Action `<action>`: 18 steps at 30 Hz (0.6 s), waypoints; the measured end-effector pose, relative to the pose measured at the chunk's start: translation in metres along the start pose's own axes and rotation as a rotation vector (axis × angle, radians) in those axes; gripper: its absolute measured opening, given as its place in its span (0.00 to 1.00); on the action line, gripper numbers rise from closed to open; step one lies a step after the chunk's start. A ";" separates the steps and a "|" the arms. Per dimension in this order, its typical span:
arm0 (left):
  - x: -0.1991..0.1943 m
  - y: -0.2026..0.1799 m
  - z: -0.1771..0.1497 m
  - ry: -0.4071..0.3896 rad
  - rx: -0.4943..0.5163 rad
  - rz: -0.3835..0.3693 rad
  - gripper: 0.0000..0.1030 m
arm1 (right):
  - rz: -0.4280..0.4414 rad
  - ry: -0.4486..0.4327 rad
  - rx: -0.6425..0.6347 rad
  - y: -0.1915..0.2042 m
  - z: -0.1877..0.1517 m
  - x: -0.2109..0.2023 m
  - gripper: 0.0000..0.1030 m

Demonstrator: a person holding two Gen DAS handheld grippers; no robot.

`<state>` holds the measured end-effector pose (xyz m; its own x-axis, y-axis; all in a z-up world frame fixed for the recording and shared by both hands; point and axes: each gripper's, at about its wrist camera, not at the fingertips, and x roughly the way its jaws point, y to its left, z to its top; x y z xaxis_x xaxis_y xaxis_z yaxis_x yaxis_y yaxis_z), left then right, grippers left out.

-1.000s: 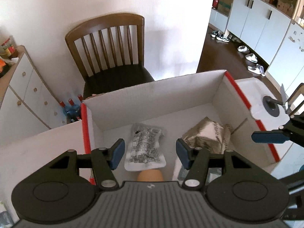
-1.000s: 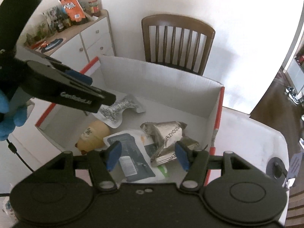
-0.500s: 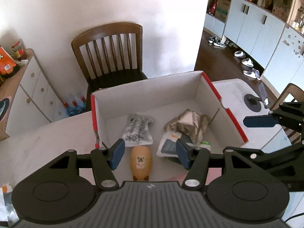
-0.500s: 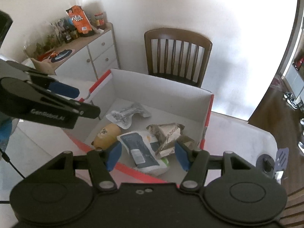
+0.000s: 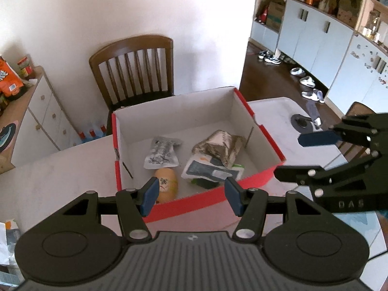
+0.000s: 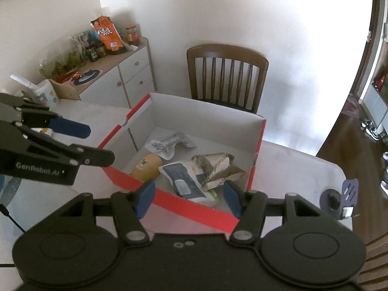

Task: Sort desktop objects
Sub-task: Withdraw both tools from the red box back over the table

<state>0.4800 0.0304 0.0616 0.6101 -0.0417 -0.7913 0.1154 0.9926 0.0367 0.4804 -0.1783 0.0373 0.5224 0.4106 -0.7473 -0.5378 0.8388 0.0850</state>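
Mostly done, by my reading: from your left wrist, the empty left gripper (image 5: 191, 195) hangs jaws apart above the red-edged white cardboard box (image 5: 257, 123), four items inside.

From your right wrist, the right gripper (image 6: 189, 197) is likewise spread and empty; the tan egg-shaped toy (image 6: 146, 163) lies at 11 o'clock of it, the crumpled silver foil bag (image 6: 215, 166) at 1 o'clock.

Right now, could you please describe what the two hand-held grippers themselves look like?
Both are matte black plastic with blue pads on the fingertips and silver pivot screws. The left hand-held gripper has a ribbed grey body and white "GenRobot.AI" lettering on its side. The right hand-held gripper has "DAS" embossed on its side.
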 end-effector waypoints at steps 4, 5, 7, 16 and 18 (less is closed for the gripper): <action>-0.010 -0.002 -0.013 -0.014 -0.022 0.005 0.56 | 0.002 -0.014 -0.006 -0.001 -0.006 -0.009 0.61; -0.013 -0.003 -0.016 -0.017 -0.023 0.009 0.56 | 0.006 -0.016 -0.006 -0.002 -0.008 -0.011 0.61; -0.017 -0.005 -0.021 -0.018 -0.026 0.018 0.63 | 0.010 -0.024 -0.002 -0.003 -0.011 -0.015 0.61; -0.043 -0.010 -0.051 -0.049 -0.073 0.022 0.82 | 0.055 -0.051 -0.002 -0.002 -0.027 -0.033 0.61; -0.048 -0.011 -0.059 -0.058 -0.083 0.026 0.87 | 0.063 -0.053 0.001 0.000 -0.031 -0.036 0.62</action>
<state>0.4030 0.0287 0.0635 0.6565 -0.0194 -0.7540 0.0348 0.9994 0.0046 0.4411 -0.2045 0.0432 0.5224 0.4808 -0.7043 -0.5699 0.8112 0.1311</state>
